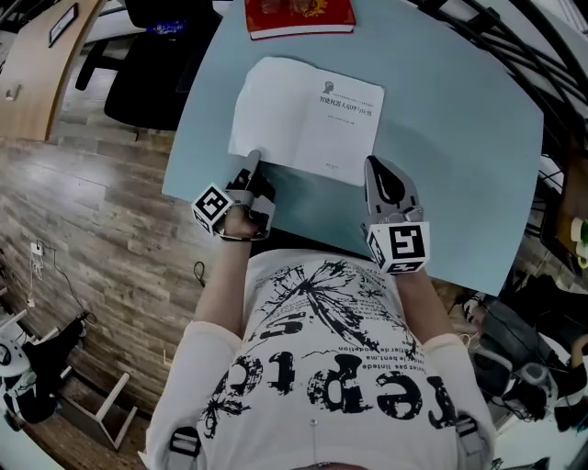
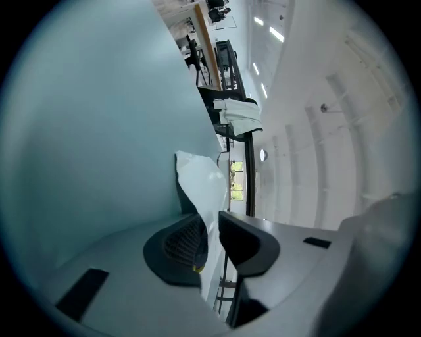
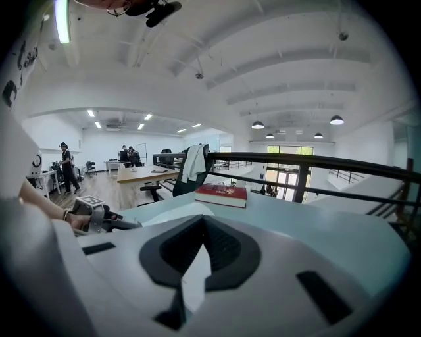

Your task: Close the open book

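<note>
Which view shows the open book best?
Head view: the whole open book is in frame, seen from above. Left gripper view catches only one curled page between the jaws; right gripper view, just a white sliver between its jaws.

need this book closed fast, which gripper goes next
Likely left. The left gripper has a page of the open book between its open jaws; the right gripper is shut at the near right edge.

Red book, blue table, black chair

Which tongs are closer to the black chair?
Left. The left tongs are at the open book's corner on the chair's side; the right tongs are at its other near corner, farther away.
</note>
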`<act>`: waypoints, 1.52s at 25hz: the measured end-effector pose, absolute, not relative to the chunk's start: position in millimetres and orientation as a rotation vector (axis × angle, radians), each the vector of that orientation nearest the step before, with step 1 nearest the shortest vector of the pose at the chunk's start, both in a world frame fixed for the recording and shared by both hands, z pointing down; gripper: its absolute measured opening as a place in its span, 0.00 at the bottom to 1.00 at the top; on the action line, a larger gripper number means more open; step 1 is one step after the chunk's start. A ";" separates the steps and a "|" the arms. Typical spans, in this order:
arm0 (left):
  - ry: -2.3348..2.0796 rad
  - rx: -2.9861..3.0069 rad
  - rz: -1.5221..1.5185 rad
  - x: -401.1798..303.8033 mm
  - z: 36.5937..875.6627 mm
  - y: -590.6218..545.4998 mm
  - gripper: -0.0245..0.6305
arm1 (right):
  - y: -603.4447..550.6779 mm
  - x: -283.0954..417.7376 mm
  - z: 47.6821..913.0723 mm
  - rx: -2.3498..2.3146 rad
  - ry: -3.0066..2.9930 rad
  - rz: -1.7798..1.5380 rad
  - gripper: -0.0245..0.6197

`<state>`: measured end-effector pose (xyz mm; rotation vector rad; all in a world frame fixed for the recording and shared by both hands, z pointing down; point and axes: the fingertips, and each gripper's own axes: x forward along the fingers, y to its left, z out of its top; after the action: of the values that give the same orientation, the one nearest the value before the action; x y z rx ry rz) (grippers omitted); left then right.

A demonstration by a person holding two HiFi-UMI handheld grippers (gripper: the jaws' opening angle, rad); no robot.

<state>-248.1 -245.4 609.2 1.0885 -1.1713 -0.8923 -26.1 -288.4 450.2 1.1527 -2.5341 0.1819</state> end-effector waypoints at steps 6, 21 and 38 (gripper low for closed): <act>-1.144 1.094 -0.937 -249.4 604.9 -245.3 0.08 | -282.2 -19.4 451.6 1.179 -2.509 0.166 0.05; -1.183 1.507 -0.663 -203.2 541.6 -248.2 0.07 | -265.4 1.6 440.7 1.342 -2.505 0.204 0.05; -1.185 1.951 -0.052 -115.3 549.7 -251.9 0.07 | -249.1 60.4 426.1 1.608 -2.428 0.197 0.05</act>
<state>-115.3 -251.9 549.7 1.9515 -1.1847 -0.0521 60.4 -249.1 426.1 1.6079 -2.4280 0.1971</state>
